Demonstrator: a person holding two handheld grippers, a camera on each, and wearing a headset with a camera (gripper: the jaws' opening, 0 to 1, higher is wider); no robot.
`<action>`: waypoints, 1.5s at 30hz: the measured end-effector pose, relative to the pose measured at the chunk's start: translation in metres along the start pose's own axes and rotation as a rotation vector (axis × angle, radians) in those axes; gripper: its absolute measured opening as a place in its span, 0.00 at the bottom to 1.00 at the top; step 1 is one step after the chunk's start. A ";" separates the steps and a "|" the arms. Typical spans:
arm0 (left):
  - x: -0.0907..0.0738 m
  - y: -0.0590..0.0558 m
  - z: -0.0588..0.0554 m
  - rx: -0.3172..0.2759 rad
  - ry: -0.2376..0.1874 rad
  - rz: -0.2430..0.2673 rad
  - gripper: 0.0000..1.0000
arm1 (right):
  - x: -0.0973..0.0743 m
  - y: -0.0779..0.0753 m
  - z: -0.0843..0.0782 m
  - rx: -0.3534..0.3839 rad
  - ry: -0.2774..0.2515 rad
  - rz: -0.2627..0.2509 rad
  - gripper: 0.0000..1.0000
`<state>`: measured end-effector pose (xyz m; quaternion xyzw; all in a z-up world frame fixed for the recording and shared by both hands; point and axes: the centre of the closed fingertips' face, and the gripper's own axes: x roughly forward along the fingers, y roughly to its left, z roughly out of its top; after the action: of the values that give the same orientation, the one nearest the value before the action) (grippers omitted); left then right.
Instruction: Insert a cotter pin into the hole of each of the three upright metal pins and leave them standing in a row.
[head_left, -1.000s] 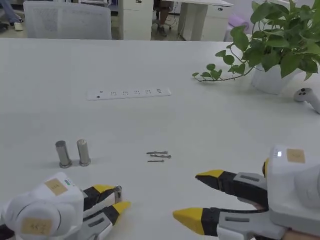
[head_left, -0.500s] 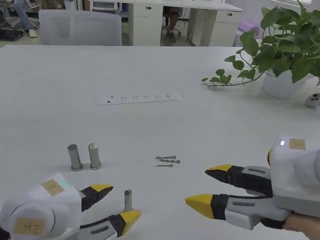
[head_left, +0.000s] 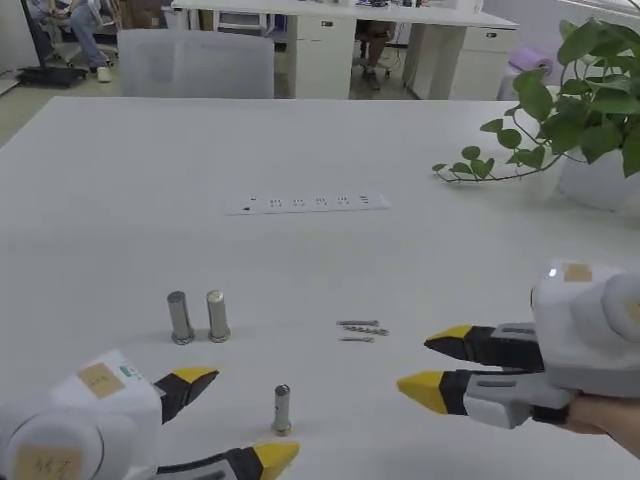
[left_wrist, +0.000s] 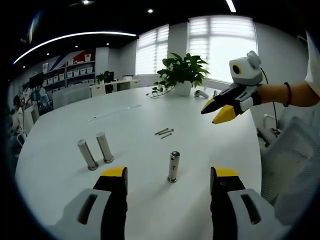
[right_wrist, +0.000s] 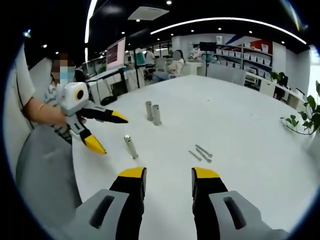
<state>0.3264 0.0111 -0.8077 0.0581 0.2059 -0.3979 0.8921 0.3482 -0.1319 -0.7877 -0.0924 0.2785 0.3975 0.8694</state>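
The cotter pins (head_left: 362, 330) are too small to count, and the head view's edge crops the plant (head_left: 590, 90).

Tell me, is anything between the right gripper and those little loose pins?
Nothing visible: only bare table separates the right gripper from the cotter pins; the lone metal pin stands off to one side.

The left gripper (head_left: 238, 415) has a rounded white plastic housing carrying two tan square stickers (head_left: 100, 378), and dark grey jaws capped with pointed yellow tips. The right gripper (head_left: 417, 363) is of the same build, with one tan square label (head_left: 577, 272) and a small lit white indicator (head_left: 552, 272) on its housing. A thin dark wristband (left_wrist: 287, 94) is worn on the right wrist.
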 end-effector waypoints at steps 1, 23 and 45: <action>-0.001 0.000 0.000 -0.002 0.001 0.002 0.68 | 0.002 0.000 0.000 -0.002 0.003 0.005 0.37; -0.031 0.007 0.000 -0.050 -0.004 0.044 0.92 | 0.043 -0.027 0.001 -0.125 0.150 0.048 0.29; -0.044 0.010 0.005 -0.055 -0.006 0.063 0.99 | 0.078 -0.040 -0.009 -0.216 0.280 0.108 0.25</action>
<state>0.3084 0.0468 -0.7853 0.0390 0.2123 -0.3641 0.9060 0.4157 -0.1123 -0.8407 -0.2244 0.3570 0.4543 0.7847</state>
